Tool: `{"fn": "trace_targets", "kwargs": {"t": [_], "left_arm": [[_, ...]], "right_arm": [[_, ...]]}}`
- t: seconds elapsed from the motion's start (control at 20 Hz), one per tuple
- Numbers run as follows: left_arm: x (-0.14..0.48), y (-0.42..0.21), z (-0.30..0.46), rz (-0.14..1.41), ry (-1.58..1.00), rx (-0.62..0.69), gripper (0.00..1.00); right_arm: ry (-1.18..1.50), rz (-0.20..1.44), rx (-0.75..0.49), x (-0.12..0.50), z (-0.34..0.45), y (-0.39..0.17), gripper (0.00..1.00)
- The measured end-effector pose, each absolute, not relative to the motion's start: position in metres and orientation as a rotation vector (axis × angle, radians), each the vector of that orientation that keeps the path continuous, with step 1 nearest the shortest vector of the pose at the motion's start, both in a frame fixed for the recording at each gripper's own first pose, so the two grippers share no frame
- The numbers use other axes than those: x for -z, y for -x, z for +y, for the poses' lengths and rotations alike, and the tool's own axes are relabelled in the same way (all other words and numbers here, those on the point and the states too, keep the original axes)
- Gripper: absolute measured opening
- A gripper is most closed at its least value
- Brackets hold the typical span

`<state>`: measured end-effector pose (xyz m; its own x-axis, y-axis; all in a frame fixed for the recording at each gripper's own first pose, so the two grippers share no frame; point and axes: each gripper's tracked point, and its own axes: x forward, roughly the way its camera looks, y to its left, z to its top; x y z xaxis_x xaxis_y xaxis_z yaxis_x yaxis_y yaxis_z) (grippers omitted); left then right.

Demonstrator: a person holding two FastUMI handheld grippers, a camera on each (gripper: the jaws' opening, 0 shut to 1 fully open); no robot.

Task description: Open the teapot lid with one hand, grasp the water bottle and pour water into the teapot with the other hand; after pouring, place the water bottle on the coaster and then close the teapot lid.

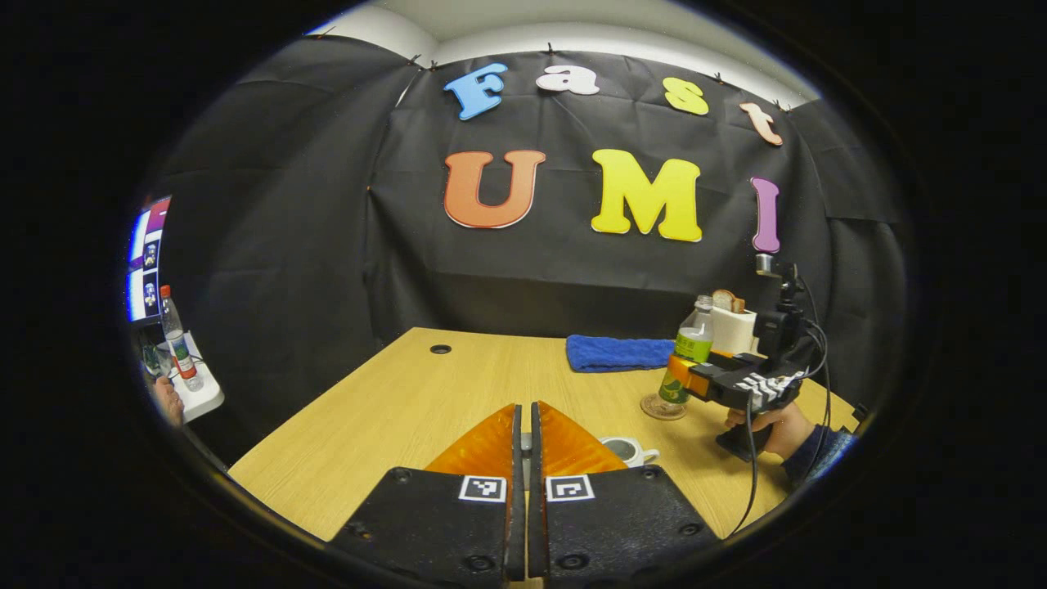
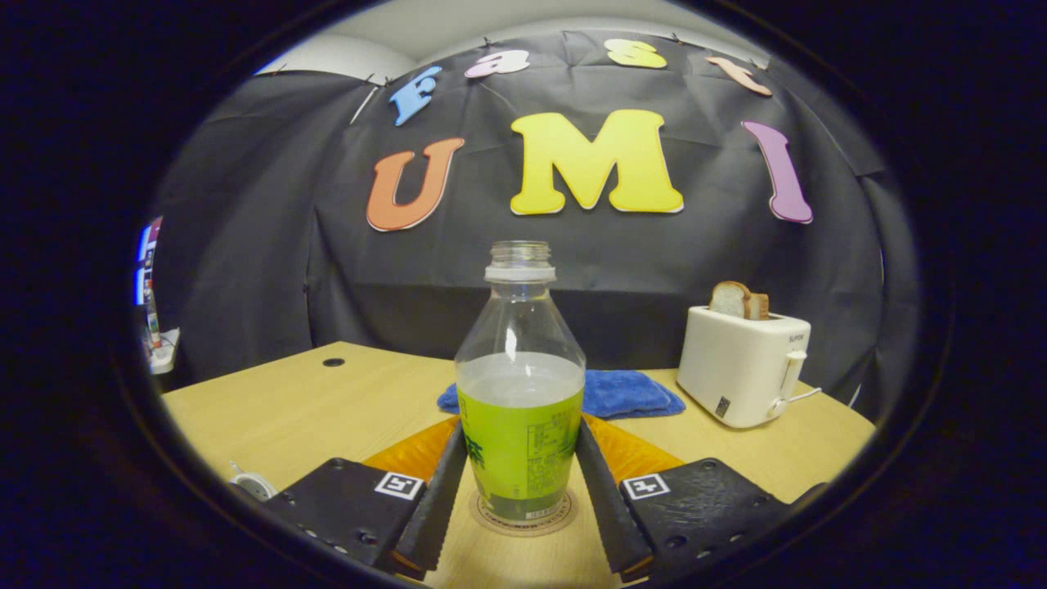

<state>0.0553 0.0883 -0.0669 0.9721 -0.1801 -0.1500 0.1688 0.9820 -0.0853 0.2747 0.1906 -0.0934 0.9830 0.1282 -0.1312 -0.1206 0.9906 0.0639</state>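
Observation:
The water bottle (image 2: 520,393), uncapped, green-labelled and part full, stands upright on the round coaster (image 2: 523,517). My right gripper (image 2: 523,483) is shut on its lower body, one finger pressing each side. From the left gripper view the same bottle (image 1: 691,352) stands at the right with the right gripper (image 1: 695,380) and a hand (image 1: 773,427) behind it. The small white teapot (image 1: 628,450) sits lidless, its dark inside showing. My left gripper (image 1: 524,425) is shut just left of it, with a thin grey sliver of the lid pinched between its tips. A small white object (image 2: 249,484), probably the teapot, sits at lower left.
A folded blue cloth (image 2: 622,393) lies at the back of the wooden table (image 1: 393,409). A white toaster (image 2: 744,364) with bread in it stands at the back right. Off the table's left edge are a side shelf with another bottle (image 1: 176,339) and a screen (image 1: 146,258).

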Motion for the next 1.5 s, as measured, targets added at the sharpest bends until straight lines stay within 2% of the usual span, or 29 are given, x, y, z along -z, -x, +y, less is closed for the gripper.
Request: {"fn": "trace_targets", "kwargs": {"t": [0.05,0.35,0.45,0.5,0.7,0.8,0.9,1.05,1.3,1.5], "left_arm": [[0.068,-0.057,0.085,0.157,0.067,0.181,0.04],[0.064,-0.062,0.06,0.132,0.059,0.213,0.04],[0.062,-0.064,0.055,0.114,0.052,0.216,0.04],[0.063,-0.066,0.05,0.11,0.053,0.219,0.04],[0.064,-0.078,0.032,0.063,0.058,0.249,0.04],[0.073,-0.084,0.015,0.058,0.068,0.295,0.04],[0.077,-0.087,0.0,0.031,0.059,0.339,0.05],[0.085,-0.088,-0.016,0.014,0.009,0.383,0.04],[0.097,-0.092,-0.033,0.018,0.036,0.432,0.04],[0.104,-0.102,-0.029,0.035,0.083,0.396,0.05]], "right_arm": [[-0.05,0.154,-0.125,0.1,0.191,-0.278,0.73],[-0.035,0.157,-0.133,0.103,0.188,-0.279,0.77],[-0.027,0.162,-0.132,0.101,0.188,-0.273,0.95],[-0.033,0.169,-0.136,0.102,0.188,-0.27,0.98],[-0.027,0.197,-0.116,0.1,0.168,-0.244,0.97],[-0.012,0.206,-0.066,0.103,0.145,-0.225,0.96],[-0.012,0.211,-0.071,0.108,0.134,-0.203,0.98],[0.067,0.162,-0.018,0.106,0.106,-0.171,0.95],[0.035,0.073,-0.077,0.088,0.097,-0.11,0.98],[0.015,-0.037,-0.109,0.067,0.081,-0.067,0.95]]}}
